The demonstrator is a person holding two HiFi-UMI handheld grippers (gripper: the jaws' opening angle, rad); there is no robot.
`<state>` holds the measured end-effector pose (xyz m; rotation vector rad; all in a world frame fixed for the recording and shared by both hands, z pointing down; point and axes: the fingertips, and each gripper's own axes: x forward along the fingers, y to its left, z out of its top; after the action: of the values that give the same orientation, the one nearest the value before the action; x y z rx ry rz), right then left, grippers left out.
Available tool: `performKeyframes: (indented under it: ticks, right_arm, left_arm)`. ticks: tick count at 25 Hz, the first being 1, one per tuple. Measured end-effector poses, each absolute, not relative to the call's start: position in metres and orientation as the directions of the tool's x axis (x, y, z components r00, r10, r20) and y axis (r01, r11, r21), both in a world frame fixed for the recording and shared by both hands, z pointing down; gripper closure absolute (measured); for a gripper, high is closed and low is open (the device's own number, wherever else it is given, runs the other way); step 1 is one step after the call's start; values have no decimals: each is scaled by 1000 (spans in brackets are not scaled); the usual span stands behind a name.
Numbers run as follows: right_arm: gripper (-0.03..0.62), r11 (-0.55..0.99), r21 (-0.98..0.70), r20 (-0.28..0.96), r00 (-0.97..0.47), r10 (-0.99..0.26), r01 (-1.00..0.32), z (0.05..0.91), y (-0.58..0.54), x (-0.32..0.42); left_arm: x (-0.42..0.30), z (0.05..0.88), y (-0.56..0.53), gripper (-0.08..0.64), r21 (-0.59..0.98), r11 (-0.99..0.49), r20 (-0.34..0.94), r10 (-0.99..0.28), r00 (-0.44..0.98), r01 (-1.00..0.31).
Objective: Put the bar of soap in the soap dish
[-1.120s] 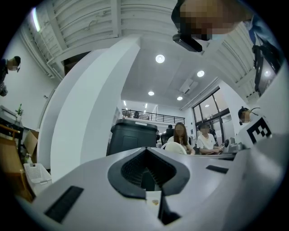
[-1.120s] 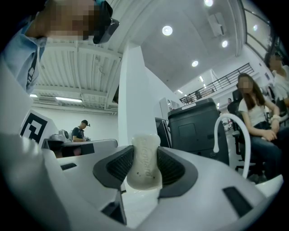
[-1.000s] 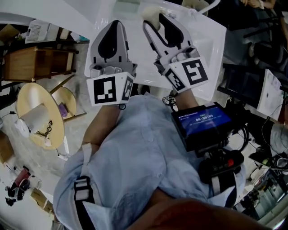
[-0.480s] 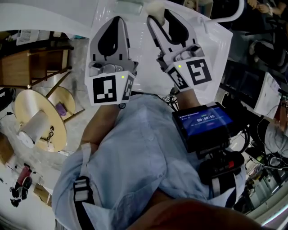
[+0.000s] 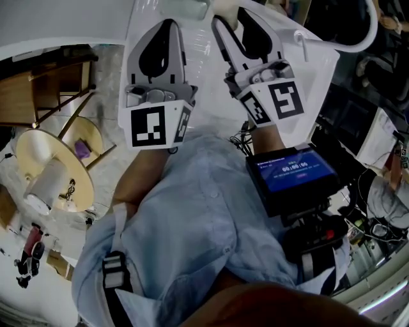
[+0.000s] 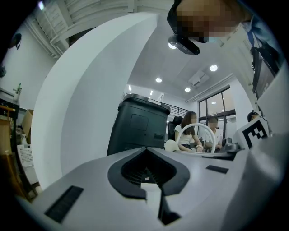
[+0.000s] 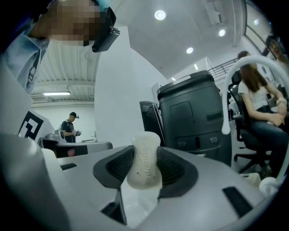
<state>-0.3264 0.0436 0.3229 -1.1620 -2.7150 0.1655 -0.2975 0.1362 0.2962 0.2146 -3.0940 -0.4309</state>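
Right gripper (image 5: 233, 19) pinches the bar of soap (image 7: 145, 155): 2 jaws pressed on its flat sides, cream bar upright, its top sticking out past the pads. Left gripper (image 5: 167, 25) has jaws pressed together with nothing between them. Head view: both grippers are side by side, held out over the white table (image 5: 204, 96). A black bin (image 7: 194, 117) stands beyond the soap in the right gripper view.
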Motion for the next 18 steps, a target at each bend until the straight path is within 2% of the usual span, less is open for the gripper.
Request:
performKeyframes:
  ticks: [18]
  right_arm:
    - [413, 683, -176, 183, -658, 731, 709, 337, 43, -317]
  left_arm:
    - [-287, 296, 139, 552, 280, 954, 29, -118, -993, -105]
